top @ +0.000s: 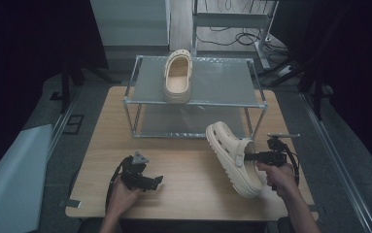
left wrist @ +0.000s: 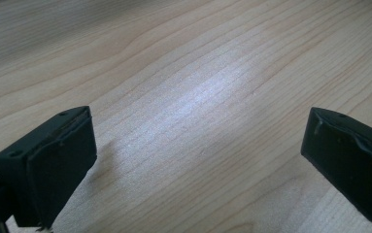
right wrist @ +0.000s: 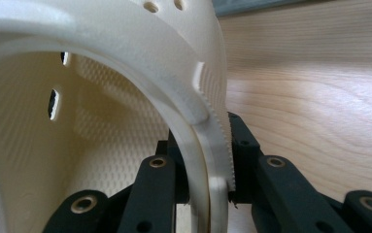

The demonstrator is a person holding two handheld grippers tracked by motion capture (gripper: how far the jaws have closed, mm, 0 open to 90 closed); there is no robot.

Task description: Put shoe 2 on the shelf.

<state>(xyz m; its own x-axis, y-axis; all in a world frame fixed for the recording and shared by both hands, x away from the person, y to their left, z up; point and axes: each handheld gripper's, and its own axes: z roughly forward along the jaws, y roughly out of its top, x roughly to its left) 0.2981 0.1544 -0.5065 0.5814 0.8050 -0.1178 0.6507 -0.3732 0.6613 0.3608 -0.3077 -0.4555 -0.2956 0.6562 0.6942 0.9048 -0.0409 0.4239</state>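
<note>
Cream clog [top: 232,158] clamped by its side wall in my right gripper [top: 251,157], tilted on the wooden table [top: 188,165] just in front of the wire rack [top: 195,102]. Left gripper [top: 158,180] rests released, well left of the clog.

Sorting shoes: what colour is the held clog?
Cream; the clog shows best in the high view.

Cream clog [top: 234,158] with round holes and a dimpled lining; matching cream clog [top: 177,77] on a grey metal rack [top: 222,80]; pale wood-grain worktop [top: 183,167]; black fingers [left wrist: 62,165]
</note>
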